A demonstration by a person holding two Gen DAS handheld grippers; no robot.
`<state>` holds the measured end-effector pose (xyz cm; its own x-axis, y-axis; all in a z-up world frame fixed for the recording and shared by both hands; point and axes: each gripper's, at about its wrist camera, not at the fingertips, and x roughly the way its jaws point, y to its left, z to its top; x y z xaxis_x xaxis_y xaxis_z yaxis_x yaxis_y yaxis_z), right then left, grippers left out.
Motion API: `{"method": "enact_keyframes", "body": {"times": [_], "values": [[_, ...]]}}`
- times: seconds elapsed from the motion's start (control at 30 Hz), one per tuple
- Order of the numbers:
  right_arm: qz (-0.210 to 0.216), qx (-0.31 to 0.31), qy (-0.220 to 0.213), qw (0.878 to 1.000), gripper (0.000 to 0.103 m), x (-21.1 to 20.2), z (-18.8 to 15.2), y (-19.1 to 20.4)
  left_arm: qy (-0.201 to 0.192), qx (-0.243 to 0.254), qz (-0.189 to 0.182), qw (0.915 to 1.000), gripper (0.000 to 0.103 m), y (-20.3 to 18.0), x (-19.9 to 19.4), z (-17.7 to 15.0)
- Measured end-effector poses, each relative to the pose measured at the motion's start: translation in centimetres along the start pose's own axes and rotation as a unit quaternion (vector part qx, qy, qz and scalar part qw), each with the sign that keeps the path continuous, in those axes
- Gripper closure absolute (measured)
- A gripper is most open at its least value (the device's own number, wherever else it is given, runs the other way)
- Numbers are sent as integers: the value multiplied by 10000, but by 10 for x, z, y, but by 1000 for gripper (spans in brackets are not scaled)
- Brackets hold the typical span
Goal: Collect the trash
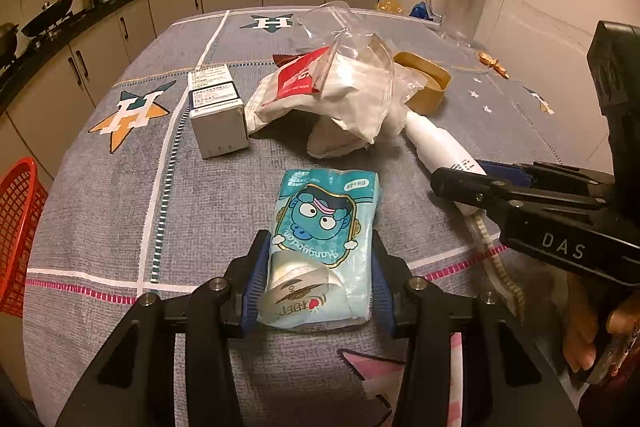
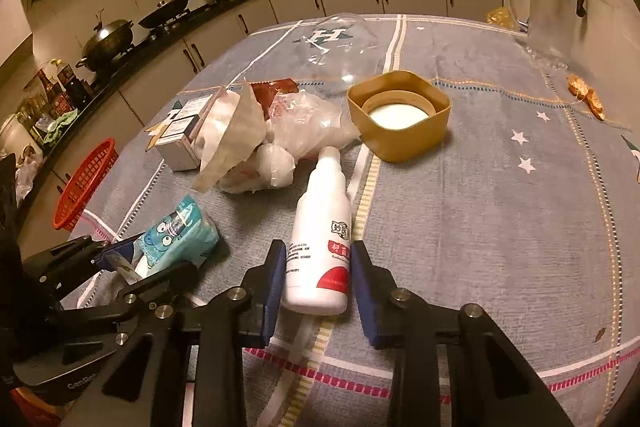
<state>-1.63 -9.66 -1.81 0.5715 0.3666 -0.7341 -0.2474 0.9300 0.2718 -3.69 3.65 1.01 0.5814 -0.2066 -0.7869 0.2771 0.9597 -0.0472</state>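
A: So, where does each tool stand? The left tool [image 1: 318, 279] straddles the blue tissue pack [image 1: 324, 247] near the front edge of the worktop [image 1: 120, 219]; its blue pads sit against the pack's sides, so I judge it clamped, or all but.

B: Agreed; the pack lies flat with its length along the fingers, which likely makes it easy to pinch across its narrow width. The right tool [image 2: 316, 283] brackets the white spray bottle [image 2: 320, 247], which lies on its side with its nozzle pointing toward the far edge; a sliver of gap shows at each pad, so its jaws look narrow but not yet closed on the bottle.

A: And the rest of the trash?

B: A heap of crumpled plastic bags and wrappers [image 1: 340, 95] sits mid-worktop, with a small white carton [image 1: 218, 115] just beside it on the left and a tan square container [image 2: 400, 115] behind the bottle.

A: The red basket [image 1: 18, 235] hangs off the left edge; I'd guess that is where the trash goes.

B: Only the right wrist view shows white inside the container; the left wrist view hides that behind the bags; it does show the right tool side-on against the bottle.
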Motion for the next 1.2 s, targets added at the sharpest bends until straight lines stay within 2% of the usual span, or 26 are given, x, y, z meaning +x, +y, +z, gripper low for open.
{"method": "enact_keyframes", "body": {"times": [0.23, 0.4, 0.53, 0.63, 0.77, 0.83, 0.9, 1.2], "values": [[82, -194, -262, 9994, 70, -11, -4, 8, -34, -3, 79, 10000, 58, -3, 0, 1], [112, -349, -67, 9993, 70, -6, -6, 11, -24, -38, 191, 9998, 58, 0, -1, 1], [319, -195, 91, 9993, 64, -3, -3, 7, 5, -54, 287, 9996, 58, 5, -2, 2], [242, -205, 39, 9995, 59, -3, -1, 10, 38, -57, 315, 9995, 58, 7, 0, 3], [218, -164, 69, 9996, 58, 1, -1, 10, 67, -62, 328, 9994, 56, 7, 3, 3], [200, -185, 38, 9996, 61, 1, -2, 11, 59, -42, 347, 9994, 56, 6, 3, 3], [95, -244, 16, 9997, 70, 2, -3, 12, 49, -49, 351, 9994, 56, 6, 3, 4], [230, -154, -261, 9993, 70, -10, -4, 8, -98, -98, 345, 9993, 59, 9, -6, 3]]}}
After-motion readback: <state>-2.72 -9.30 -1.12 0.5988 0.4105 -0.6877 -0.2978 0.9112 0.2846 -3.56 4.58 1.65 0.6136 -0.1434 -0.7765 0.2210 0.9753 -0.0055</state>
